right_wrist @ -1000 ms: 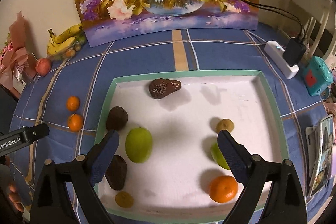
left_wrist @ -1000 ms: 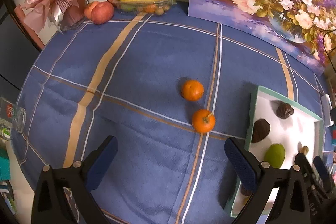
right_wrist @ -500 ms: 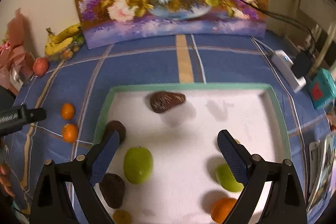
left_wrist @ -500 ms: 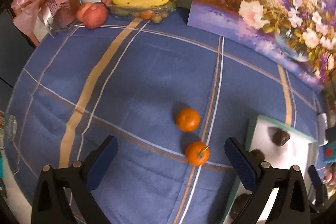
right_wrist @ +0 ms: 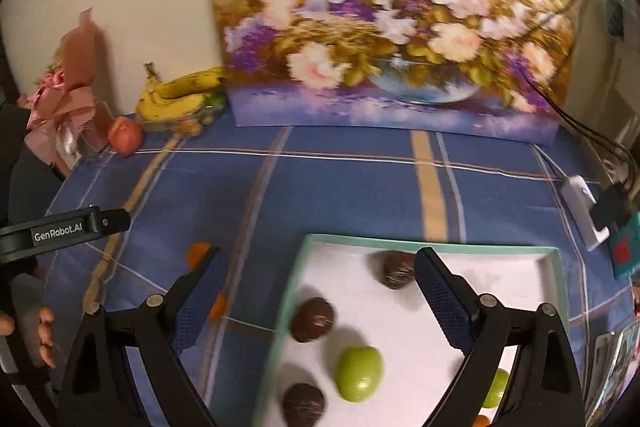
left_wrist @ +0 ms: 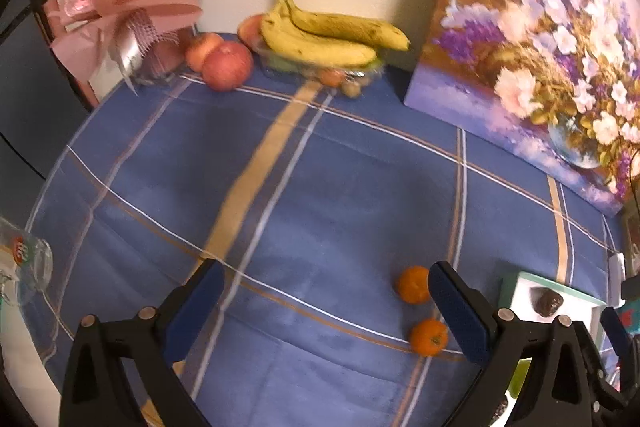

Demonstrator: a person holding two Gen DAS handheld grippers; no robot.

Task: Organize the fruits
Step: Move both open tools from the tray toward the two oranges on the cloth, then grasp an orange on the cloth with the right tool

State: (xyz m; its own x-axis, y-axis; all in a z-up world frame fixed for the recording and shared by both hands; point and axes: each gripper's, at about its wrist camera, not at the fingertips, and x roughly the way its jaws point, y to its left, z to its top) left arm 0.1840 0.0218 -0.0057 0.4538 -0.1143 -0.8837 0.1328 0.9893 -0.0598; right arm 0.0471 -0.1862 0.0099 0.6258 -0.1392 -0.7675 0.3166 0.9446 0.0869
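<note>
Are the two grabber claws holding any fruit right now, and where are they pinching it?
No. The left gripper and the right gripper are both wide open with nothing between their fingers. The two oranges lie loose on the tablecloth.

- Left wrist view: we look steeply down over the blue tablecloth (left_wrist: 320, 187), toward the back wall.
- Right wrist view: we look down over the tray (right_wrist: 432, 247).
- Shared: bananas (left_wrist: 328, 39), painting (right_wrist: 384, 27).

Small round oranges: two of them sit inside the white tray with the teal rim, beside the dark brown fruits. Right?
No. The two small round oranges lie on the blue plaid tablecloth, outside the white tray with the teal rim. The left wrist view shows this. The dark brown fruits are in the tray.
</note>
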